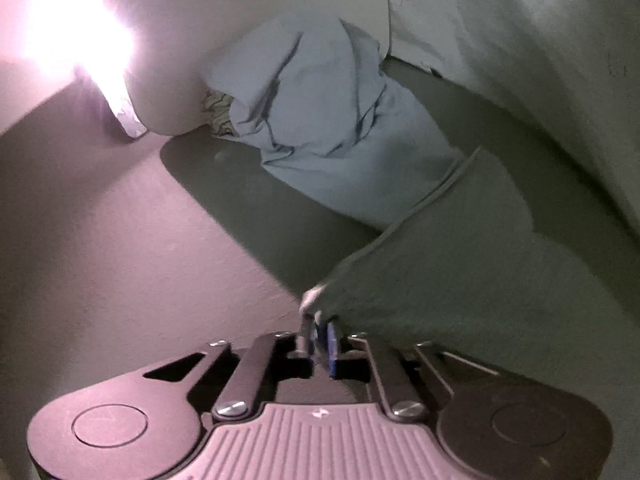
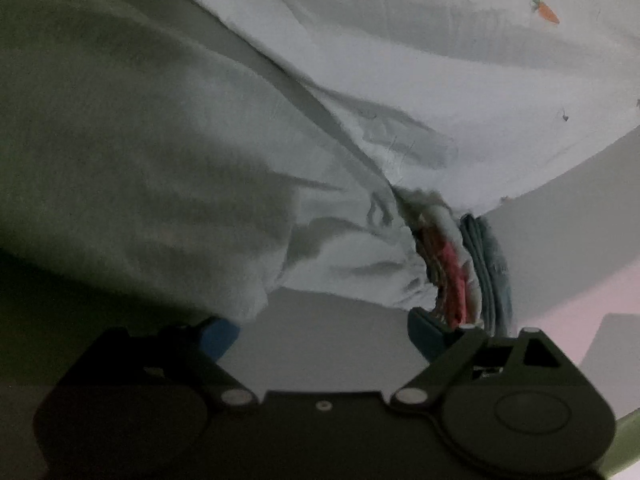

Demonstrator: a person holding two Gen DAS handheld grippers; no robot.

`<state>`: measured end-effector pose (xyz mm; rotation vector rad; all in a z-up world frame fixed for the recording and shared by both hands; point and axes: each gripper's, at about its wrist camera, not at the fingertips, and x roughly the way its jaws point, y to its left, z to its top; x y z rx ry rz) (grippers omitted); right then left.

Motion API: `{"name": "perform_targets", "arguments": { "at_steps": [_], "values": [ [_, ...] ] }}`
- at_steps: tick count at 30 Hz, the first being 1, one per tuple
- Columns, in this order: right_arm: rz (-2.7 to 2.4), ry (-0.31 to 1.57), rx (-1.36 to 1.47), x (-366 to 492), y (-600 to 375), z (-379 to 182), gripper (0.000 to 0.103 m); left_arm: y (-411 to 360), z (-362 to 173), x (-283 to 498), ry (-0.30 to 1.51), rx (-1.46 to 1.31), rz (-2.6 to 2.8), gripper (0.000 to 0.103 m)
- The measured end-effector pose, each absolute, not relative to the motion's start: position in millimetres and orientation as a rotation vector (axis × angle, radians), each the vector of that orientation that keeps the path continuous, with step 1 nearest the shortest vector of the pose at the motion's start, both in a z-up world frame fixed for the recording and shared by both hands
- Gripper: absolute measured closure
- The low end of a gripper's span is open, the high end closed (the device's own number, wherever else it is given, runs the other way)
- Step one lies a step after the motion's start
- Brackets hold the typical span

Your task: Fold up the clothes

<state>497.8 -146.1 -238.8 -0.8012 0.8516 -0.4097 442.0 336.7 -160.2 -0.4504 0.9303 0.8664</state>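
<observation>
The cloth's [image 1: 460,280] corner was pinched in the nearly closed left gripper [image 1: 319,338]. The right gripper [image 2: 324,334] was spread wide, nothing gripped, with crumpled clothes [image 2: 340,256] just ahead.

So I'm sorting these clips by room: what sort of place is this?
Probably a bedroom, working on a bed: a pale sheet printed with a small carrot, crumpled light blue clothes, and a bright lamp-like glare beside them.
</observation>
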Motion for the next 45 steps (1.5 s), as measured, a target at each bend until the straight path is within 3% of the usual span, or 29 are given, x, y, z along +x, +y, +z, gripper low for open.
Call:
{"name": "perform_targets", "arguments": {
  "at_steps": [1,3,7,12,19,24,31,33,34,35,36,37,38,40,42,43,44,45],
  "values": [
    [-0.398,0.865,-0.787,495.7,-147.2,-238.4,0.012,338.4,-161.9,441.4,0.943,-0.442,0.879,0.089],
    [-0.339,0.887,-0.693,488.7,-151.1,-232.1,0.012,344.8,-163.0,437.8,0.971,-0.445,0.899,0.074],
    [-0.221,0.924,-0.405,475.4,-171.2,-206.8,0.012,349.1,-144.0,423.2,0.915,-0.474,0.869,0.058],
    [-0.268,0.91,0.048,468.3,-225.4,-188.3,0.012,317.5,-114.3,431.0,0.826,-0.447,0.716,0.026],
    [-0.433,0.796,0.559,475.3,-348.2,-199.9,0.012,198.1,-127.6,498.8,0.917,-0.391,0.398,0.02],
    [-0.521,0.679,0.651,510.6,-430.7,-204.8,0.012,105.0,-152.9,540.5,1.051,-0.278,0.24,0.02],
    [-0.484,0.638,0.873,561.0,-511.2,-228.8,0.008,5.1,-163.1,567.4,1.065,-0.18,0.186,0.02],
    [-0.436,0.655,0.838,576.6,-513.8,-232.6,0.001,-15.7,-169.3,571.5,1.079,-0.18,0.19,0.02],
    [-0.393,0.676,0.791,585.5,-511.5,-231.9,0.017,-22.5,-172.0,572.5,1.085,-0.181,0.198,0.02],
    [-0.372,0.714,0.711,594.6,-506.5,-229.8,0.051,-28.6,-174.9,573.4,1.09,-0.178,0.212,0.02],
    [-0.38,0.728,0.627,598.5,-502.6,-226.8,0.071,-34.6,-177.7,574.4,1.095,-0.176,0.226,0.019],
    [-0.368,0.712,0.572,596.6,-501.0,-221.5,0.081,-40.0,-180.2,575.0,1.098,-0.168,0.24,0.018],
    [-0.346,0.674,0.569,588.9,-504.4,-215.9,0.081,-44.0,-181.9,575.2,1.096,-0.151,0.255,0.017],
    [-0.358,0.665,0.606,574.0,-519.7,-215.7,0.081,-47.9,-183.1,576.6,1.098,-0.14,0.274,0.016],
    [-0.403,0.742,0.565,568.9,-528.7,-228.1,0.074,-45.0,-184.8,579.2,1.104,-0.151,0.276,0.013],
    [-0.379,0.739,0.513,564.9,-528.1,-231.1,0.066,-44.1,-185.4,581.2,1.108,-0.148,0.273,0.013],
    [-0.391,0.748,0.435,563.2,-524.0,-229.0,0.044,-44.3,-185.6,581.8,1.115,-0.139,0.269,0.011],
    [-0.403,0.743,0.361,561.4,-518.2,-224.1,0.038,-44.3,-185.9,582.4,1.121,-0.133,0.265,0.008]
  ]
}}
